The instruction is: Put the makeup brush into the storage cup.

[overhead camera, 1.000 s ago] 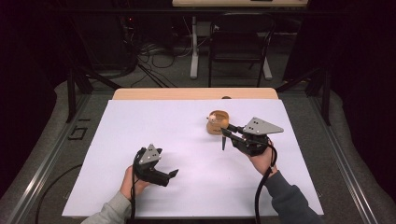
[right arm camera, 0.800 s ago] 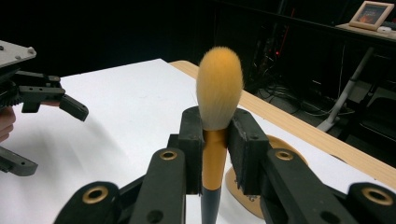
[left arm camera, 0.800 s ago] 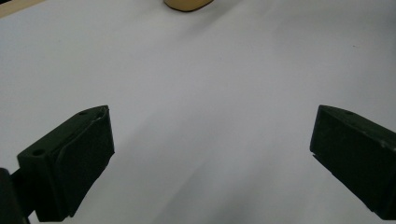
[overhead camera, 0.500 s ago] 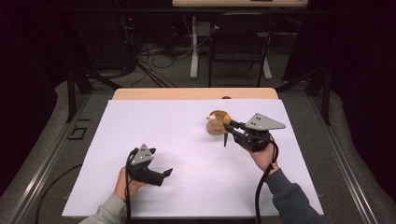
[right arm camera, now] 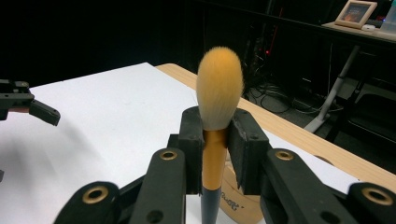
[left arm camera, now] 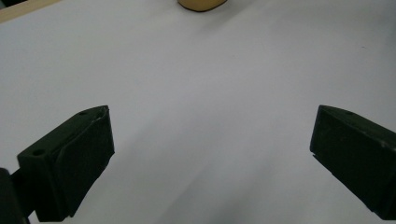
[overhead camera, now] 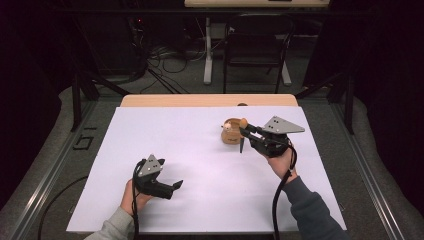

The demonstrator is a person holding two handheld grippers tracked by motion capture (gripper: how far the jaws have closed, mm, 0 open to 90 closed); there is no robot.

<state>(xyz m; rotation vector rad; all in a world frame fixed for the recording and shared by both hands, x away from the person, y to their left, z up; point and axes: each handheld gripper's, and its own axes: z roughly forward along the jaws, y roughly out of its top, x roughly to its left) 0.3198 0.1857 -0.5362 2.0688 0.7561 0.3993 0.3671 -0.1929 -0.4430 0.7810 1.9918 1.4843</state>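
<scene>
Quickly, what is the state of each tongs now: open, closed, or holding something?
Left tongs: open, holding nothing.
Right tongs: closed on the makeup brush, bristles upward in the right gripper view.

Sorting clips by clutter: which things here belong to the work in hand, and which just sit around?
In use:
- makeup brush, clamped bristles-up in the right gripper
- wooden holder beside it

Not in use:
- left gripper, jaws open over bare white table cover
- chair behind the table

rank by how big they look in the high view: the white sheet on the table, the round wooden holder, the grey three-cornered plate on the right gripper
1. White sheet, by far the largest.
2. and 3. Grey three-cornered plate and round wooden holder look close in size; the plate sits higher, nearer the camera, so no firm ranking between them.
</scene>
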